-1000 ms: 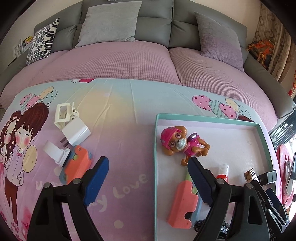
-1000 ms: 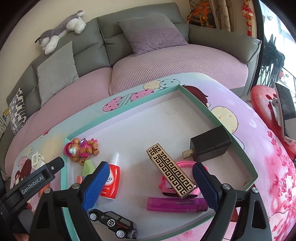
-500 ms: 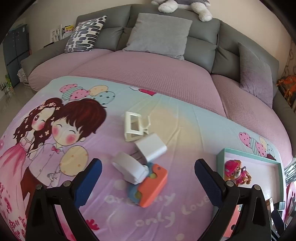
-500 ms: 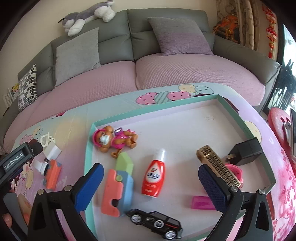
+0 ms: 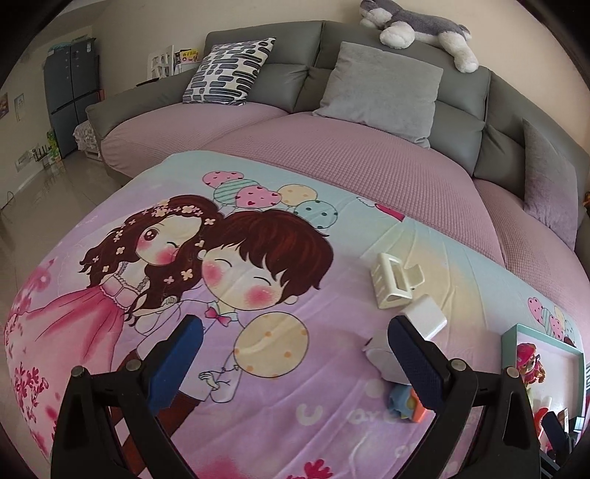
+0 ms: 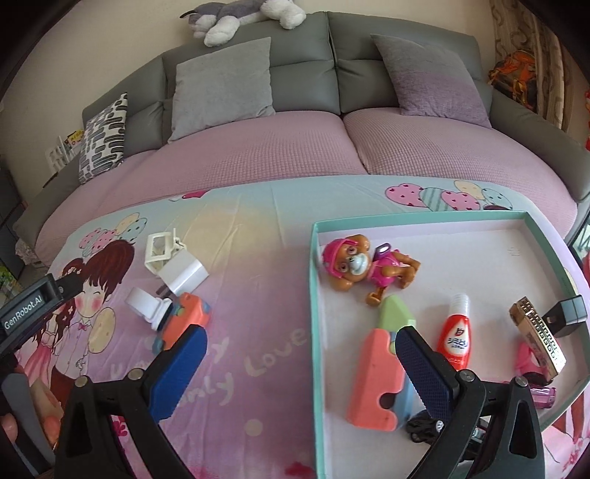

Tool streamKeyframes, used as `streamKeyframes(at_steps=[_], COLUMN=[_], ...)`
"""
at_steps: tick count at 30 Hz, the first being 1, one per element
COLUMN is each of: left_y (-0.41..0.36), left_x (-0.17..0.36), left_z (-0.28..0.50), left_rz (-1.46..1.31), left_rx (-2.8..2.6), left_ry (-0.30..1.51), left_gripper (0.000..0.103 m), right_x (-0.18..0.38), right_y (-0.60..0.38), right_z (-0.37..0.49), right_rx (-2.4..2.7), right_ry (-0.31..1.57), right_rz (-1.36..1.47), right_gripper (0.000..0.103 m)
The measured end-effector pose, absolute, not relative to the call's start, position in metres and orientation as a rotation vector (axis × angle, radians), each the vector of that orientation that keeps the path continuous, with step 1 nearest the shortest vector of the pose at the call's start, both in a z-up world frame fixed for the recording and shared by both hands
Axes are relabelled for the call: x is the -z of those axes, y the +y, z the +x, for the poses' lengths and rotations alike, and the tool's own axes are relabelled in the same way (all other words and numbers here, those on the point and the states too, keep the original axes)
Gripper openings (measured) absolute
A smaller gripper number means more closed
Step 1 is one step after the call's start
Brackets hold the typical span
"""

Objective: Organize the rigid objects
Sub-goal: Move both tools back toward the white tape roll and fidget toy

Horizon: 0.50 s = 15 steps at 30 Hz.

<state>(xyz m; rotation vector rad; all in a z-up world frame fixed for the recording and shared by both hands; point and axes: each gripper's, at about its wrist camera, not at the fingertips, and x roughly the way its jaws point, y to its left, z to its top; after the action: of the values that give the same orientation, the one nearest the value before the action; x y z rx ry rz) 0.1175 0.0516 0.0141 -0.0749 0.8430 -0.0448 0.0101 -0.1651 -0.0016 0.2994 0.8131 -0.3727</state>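
Observation:
A teal-rimmed tray (image 6: 424, 216) lies on the cartoon cloth and holds a pup figure (image 6: 363, 263), an orange foam block (image 6: 376, 379), a red bottle (image 6: 455, 339), a gold patterned bar (image 6: 538, 339) and a black charger (image 6: 568, 315). On the cloth to its left lie a cream hair clip (image 6: 158, 248), a white charger (image 6: 184, 274), a white roll (image 6: 142, 304) and an orange toy (image 6: 184, 320). These also show in the left wrist view: clip (image 5: 392, 280), charger (image 5: 424, 317), toy (image 5: 405, 401). My left gripper (image 5: 291, 357) is open and empty above the cloth. My right gripper (image 6: 300, 364) is open and empty over the tray's left edge.
A grey sofa with a pink cover (image 6: 295, 147) runs behind the table, with cushions (image 6: 221, 81) and a plush dog (image 6: 243, 14) on its back. The left gripper's body (image 6: 33, 313) shows at the left edge of the right wrist view.
Both grippers have swung left. The left view went from the tray to the cartoon couple; the right view went from inside the tray to its left edge and the loose items.

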Motion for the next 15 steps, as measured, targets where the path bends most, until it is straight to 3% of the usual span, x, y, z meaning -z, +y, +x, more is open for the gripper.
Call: streamKeyframes(at_steps=[15], left_y=[0.086], left_x=[0.015], left_z=[0.136], left_rz=[-0.105], left_rx=[0.046], left_ry=[0.956], left_gripper=[0.1], right_x=[0.028], right_y=[-0.106], right_z=[0.049], right_rx=[0.22], right_ry=[0.861], right_rz=[0.234], right_gripper=[0.103])
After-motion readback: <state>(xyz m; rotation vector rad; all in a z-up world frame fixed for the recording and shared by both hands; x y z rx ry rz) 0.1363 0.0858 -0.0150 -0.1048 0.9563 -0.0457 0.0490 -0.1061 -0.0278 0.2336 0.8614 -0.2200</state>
